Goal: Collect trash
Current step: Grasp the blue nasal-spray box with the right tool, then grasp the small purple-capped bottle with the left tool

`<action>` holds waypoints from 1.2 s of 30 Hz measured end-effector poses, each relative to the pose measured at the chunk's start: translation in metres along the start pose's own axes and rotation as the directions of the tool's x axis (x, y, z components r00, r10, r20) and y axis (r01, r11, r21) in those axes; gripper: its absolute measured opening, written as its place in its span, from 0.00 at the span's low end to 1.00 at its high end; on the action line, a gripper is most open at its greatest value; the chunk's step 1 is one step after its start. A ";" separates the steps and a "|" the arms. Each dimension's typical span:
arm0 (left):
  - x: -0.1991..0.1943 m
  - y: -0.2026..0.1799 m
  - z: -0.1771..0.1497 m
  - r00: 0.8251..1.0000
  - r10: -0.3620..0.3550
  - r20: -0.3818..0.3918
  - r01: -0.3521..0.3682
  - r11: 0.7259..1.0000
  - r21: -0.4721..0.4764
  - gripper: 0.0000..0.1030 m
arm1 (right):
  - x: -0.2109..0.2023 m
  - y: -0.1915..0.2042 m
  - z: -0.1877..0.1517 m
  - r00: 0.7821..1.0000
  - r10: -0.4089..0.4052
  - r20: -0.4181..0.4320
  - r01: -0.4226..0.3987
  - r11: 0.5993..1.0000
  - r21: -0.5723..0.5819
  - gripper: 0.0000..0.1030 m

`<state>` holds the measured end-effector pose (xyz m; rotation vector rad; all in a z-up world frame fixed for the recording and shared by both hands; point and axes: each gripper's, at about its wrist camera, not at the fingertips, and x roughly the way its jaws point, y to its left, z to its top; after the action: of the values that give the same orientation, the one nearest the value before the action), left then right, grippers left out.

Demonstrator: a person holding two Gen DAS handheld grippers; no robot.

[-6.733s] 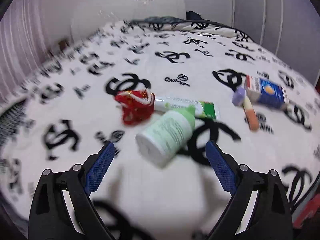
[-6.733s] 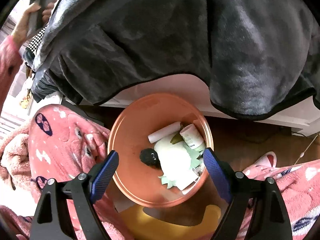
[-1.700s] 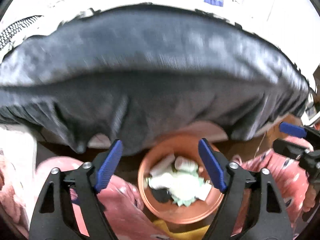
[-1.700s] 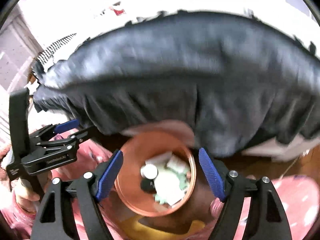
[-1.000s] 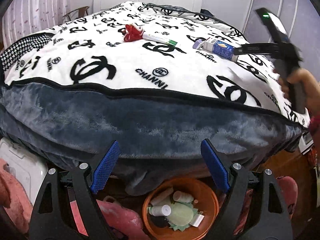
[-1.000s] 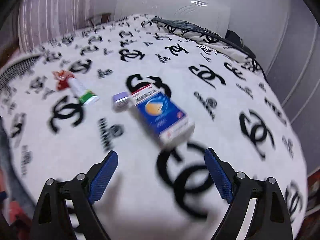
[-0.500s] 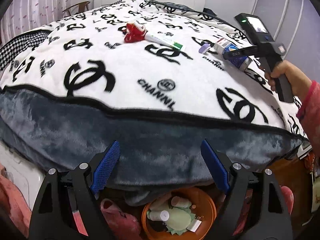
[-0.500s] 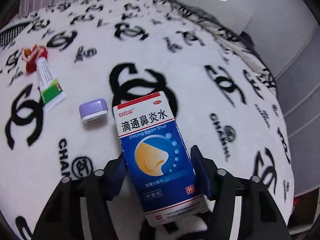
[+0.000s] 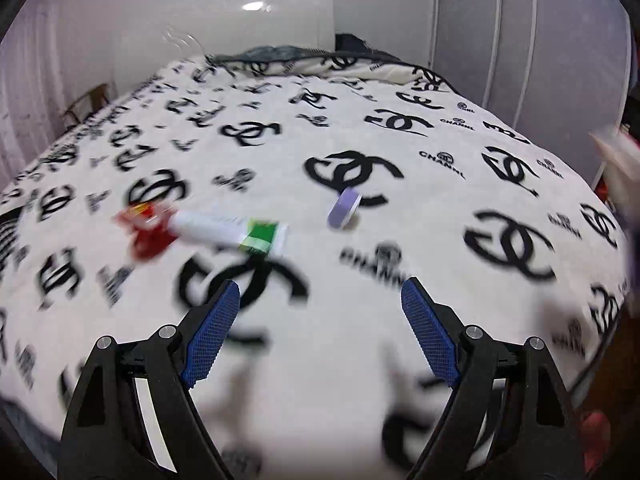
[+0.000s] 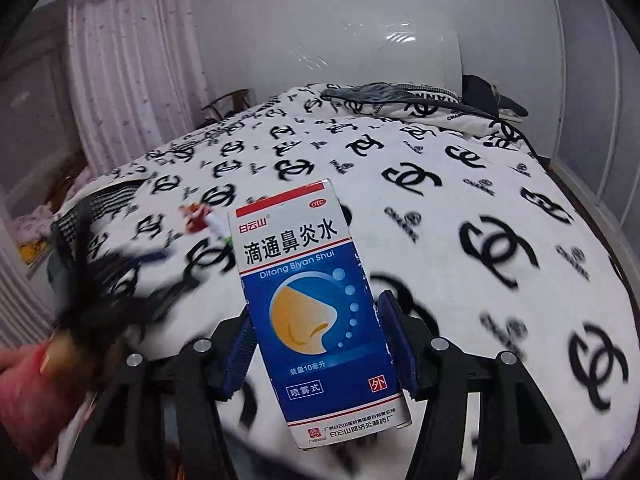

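Now the blue and white medicine box (image 10: 316,312) is clamped upright between the blue pads (image 10: 396,344) of the right hand-held gripper (image 10: 320,344) and is held above the bed (image 10: 500,208). Meanwhile the left hand-held gripper (image 9: 320,332) is seen spread wide with nothing between its pads, while a white and green tube (image 9: 228,232), a red wrapper (image 9: 146,232) touching its end and a small lilac cap (image 9: 344,208) are left lying on the patterned blanket (image 9: 460,200).
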<state>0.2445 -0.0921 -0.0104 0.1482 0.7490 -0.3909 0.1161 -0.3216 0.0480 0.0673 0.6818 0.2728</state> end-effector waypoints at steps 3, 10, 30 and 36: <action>0.033 -0.008 0.022 1.000 0.002 -0.023 -0.002 1.000 0.024 0.79 | -0.022 -0.005 -0.017 1.000 0.024 0.007 -0.025 1.000 0.015 0.56; 0.090 -0.025 0.047 0.995 0.034 -0.089 -0.028 0.998 0.063 0.76 | -0.048 -0.014 -0.045 0.997 0.069 0.023 -0.070 0.996 0.046 0.56; 0.033 -0.012 0.037 0.997 -0.069 -0.046 0.070 0.998 0.009 0.19 | -0.046 -0.002 -0.072 0.994 0.108 0.005 -0.108 0.991 0.081 0.56; -0.045 -0.013 -0.003 0.987 -0.160 0.012 0.159 0.987 0.018 0.19 | -0.058 0.026 -0.085 0.991 0.132 0.001 -0.131 0.990 0.052 0.56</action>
<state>0.2077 -0.0901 0.0187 0.1012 0.7464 -0.5500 0.0139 -0.3143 0.0217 0.1623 0.6882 0.3817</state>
